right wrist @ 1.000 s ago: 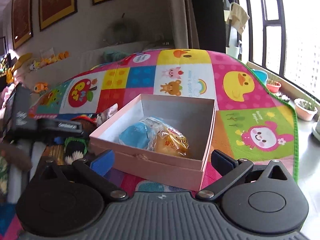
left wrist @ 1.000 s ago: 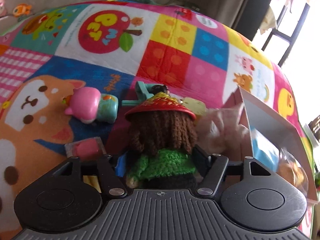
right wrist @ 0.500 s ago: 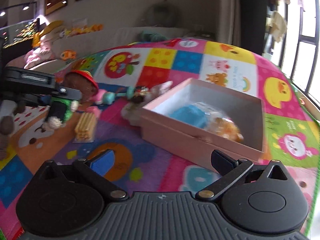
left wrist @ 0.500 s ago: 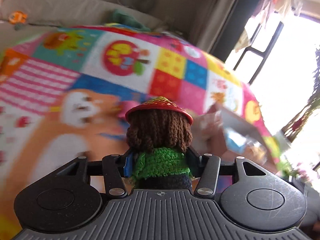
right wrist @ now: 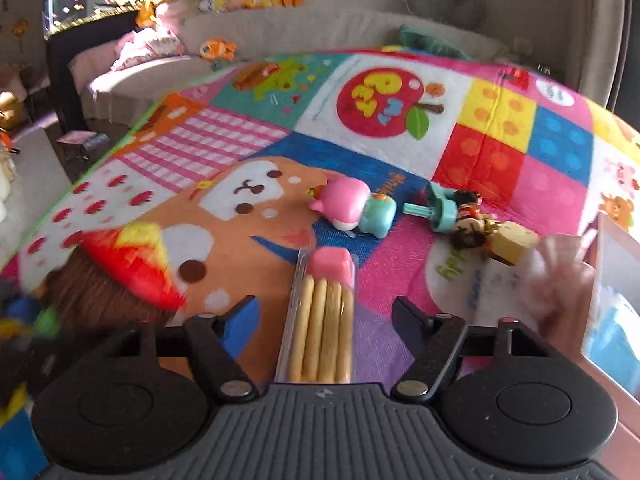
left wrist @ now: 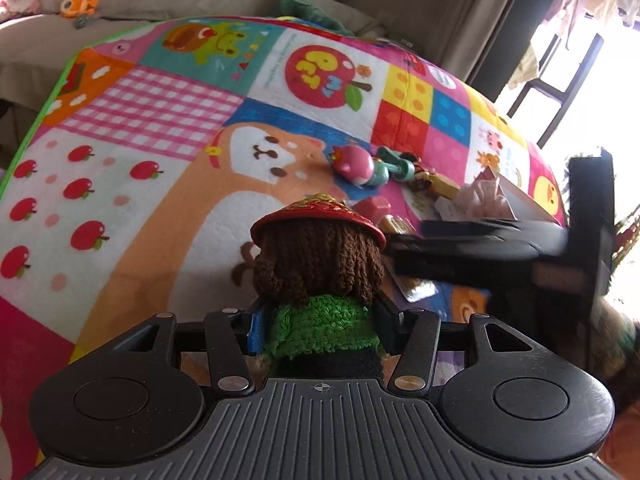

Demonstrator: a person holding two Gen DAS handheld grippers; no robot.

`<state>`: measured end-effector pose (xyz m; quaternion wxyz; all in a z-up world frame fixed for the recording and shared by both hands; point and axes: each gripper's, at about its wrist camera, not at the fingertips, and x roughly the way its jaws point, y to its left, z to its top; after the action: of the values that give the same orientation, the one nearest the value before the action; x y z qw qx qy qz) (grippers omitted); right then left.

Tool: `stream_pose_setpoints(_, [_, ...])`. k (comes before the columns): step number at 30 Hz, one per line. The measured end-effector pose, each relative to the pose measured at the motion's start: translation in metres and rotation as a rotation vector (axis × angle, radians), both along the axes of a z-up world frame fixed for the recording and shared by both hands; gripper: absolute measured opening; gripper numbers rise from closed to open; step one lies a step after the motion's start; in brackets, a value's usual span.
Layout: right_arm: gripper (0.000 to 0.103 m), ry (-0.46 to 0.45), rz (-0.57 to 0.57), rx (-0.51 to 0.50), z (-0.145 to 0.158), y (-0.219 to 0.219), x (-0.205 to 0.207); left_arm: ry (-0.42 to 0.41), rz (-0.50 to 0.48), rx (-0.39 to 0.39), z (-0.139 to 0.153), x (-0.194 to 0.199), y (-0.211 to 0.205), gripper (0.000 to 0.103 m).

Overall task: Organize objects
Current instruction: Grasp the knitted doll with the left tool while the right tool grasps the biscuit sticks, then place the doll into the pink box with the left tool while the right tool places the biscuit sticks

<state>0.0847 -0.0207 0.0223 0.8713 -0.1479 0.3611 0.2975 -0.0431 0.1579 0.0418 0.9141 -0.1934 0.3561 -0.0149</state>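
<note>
Nearest the left wrist camera, the left tool (left wrist: 318, 326) is clamped on the crocheted doll (left wrist: 318, 276), its fingers pressed against the green sweater, the doll upright with its red hat toward the mat and lifted clear of it. In the right wrist view the right tool (right wrist: 320, 316) has its fingers spread apart, one on each side of the biscuit stick pack (right wrist: 322, 316), which lies flat on the play mat (right wrist: 240, 148) with its pink end pointing away; no finger appears to touch it. The step in hand looks like a twofold one: the doll is being carried while the right side lines up on the sticks. Next, the right tool would need to settle lower and close squarely across the pack's narrow sides. Farther out lie the pink toy (right wrist: 352, 210), a teal piece (right wrist: 438, 210) and a small figure (right wrist: 468, 216). At the right edge shows the pink box (right wrist: 612, 248), the likely destination, blurred and mostly cut off.
</note>
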Motion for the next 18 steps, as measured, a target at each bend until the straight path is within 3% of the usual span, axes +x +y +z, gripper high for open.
stream_pose_setpoints(1, [0.039, 0.034, -0.004, -0.003, -0.001, 0.001, 0.004, 0.002, -0.005, -0.002, -0.001, 0.000, -0.002, 0.057])
stream_pose_setpoints(3, [0.033, 0.056, -0.011, 0.015, 0.003, -0.007, 0.004, 0.006, -0.021, -0.004, -0.002, -0.001, -0.006, 0.057])
stream_pose_setpoints(10, [0.032, 0.088, -0.041, 0.074, 0.024, -0.089, -0.045, 0.004, -0.131, -0.007, 0.002, 0.000, -0.035, 0.057])
stream_pose_setpoints(14, [0.032, 0.020, -0.097, 0.046, 0.036, -0.152, -0.096, -0.018, -0.251, -0.034, 0.016, 0.016, -0.071, 0.057])
stream_pose_setpoints(18, [0.032, -0.024, -0.219, 0.084, 0.049, -0.211, -0.122, -0.092, -0.396, -0.020, 0.047, 0.056, -0.128, 0.057])
